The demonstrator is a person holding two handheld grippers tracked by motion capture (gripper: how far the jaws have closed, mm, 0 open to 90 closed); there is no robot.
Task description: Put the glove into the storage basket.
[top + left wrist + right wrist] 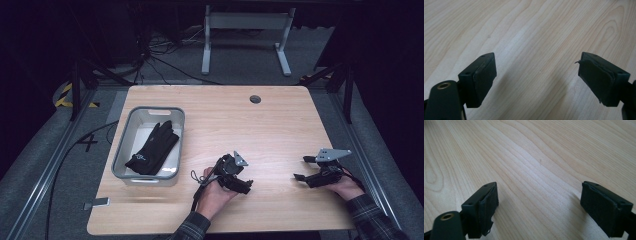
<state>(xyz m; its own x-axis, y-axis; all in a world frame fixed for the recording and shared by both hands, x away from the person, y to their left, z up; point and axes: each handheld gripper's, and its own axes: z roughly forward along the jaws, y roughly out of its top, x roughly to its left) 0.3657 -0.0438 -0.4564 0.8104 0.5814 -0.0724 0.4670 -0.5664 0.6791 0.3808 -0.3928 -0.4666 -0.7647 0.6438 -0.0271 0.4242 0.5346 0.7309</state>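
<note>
A black glove (152, 147) lies in a grey bin (131, 123) at the table's left. My left gripper (244, 183) rests low over the wooden table near the front middle, to the right of the bin, held by a hand. In the left gripper view my left gripper (536, 75) has its jaws wide apart over bare wood, with nothing between the pads (484, 77). My right gripper (301, 168) sits at the front right, pointing left, open. In the right gripper view my right gripper (539, 207) has bare wood between its spread jaws.
The wooden table (240, 125) has a round cable hole (255, 99) near its far edge. A small grey tag (97, 203) lies at the front left corner. Beyond the table stand a white desk frame (245, 35) and cables on the floor.
</note>
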